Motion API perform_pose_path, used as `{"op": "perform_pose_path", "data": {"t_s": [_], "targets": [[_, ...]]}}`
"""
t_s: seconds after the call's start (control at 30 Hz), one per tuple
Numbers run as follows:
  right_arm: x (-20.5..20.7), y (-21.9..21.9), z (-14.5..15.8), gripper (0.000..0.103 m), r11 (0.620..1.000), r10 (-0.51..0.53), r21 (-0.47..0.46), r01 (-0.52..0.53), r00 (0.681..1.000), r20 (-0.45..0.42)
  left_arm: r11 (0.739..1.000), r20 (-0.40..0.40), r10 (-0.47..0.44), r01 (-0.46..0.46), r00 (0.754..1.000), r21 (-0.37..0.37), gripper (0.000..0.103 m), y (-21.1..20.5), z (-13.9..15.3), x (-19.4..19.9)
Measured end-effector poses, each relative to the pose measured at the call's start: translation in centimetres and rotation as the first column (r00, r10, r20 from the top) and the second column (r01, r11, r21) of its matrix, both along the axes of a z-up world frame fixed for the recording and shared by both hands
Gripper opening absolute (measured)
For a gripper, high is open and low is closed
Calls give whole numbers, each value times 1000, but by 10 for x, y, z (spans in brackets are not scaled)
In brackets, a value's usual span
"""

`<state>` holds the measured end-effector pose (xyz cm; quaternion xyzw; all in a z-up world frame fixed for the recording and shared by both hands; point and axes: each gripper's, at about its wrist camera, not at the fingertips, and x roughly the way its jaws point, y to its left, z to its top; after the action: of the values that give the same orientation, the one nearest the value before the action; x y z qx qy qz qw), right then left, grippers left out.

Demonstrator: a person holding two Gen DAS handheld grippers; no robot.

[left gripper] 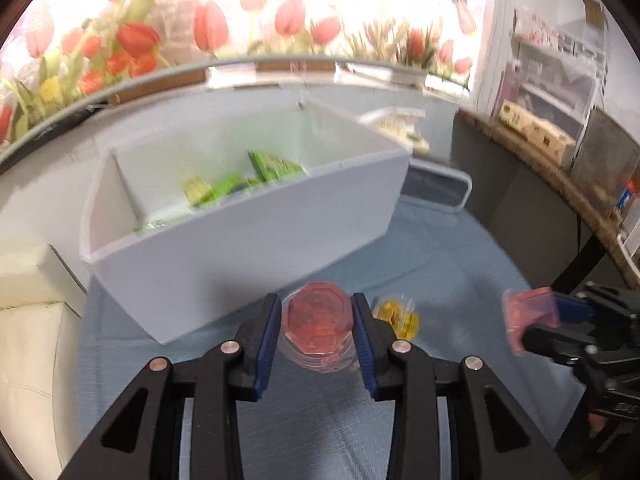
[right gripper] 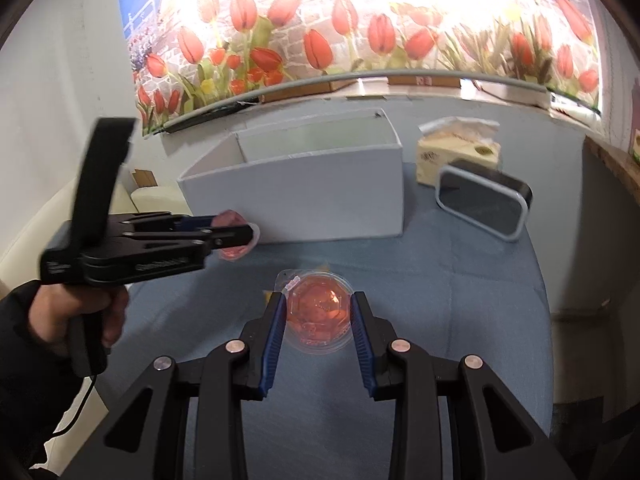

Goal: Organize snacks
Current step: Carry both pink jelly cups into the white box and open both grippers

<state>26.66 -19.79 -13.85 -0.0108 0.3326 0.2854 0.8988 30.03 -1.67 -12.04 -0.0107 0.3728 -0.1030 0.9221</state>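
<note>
My left gripper is shut on a pink jelly cup, held above the blue cloth in front of the white box. Green snack packets lie inside that box. A yellow jelly cup sits on the cloth just right of the fingers. My right gripper is shut on another pink jelly cup. In the right wrist view, the left gripper hangs near the white box with its pink cup. The right gripper shows at the left wrist view's right edge.
A tissue pack and a black tray with a white rim stand to the right of the box. A cream sofa lies to the left. A wooden counter edge runs along the right. A tulip mural covers the back wall.
</note>
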Motion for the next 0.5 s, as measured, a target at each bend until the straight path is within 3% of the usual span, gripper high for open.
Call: {"op": "perform_pose_path", "data": {"t_s": [0.17, 0.33, 0.5], "targets": [[21, 22, 27, 36, 1000, 20, 2, -21, 998, 55, 999, 87, 36, -35, 996, -20, 39, 23, 42, -4], [61, 47, 61, 36, 999, 36, 9, -37, 993, 113, 996, 157, 92, -92, 983, -11, 39, 51, 79, 20], [115, 74, 77, 36, 999, 42, -7, -42, 990, 134, 992, 156, 121, -122, 980, 1, 39, 73, 86, 64]]}}
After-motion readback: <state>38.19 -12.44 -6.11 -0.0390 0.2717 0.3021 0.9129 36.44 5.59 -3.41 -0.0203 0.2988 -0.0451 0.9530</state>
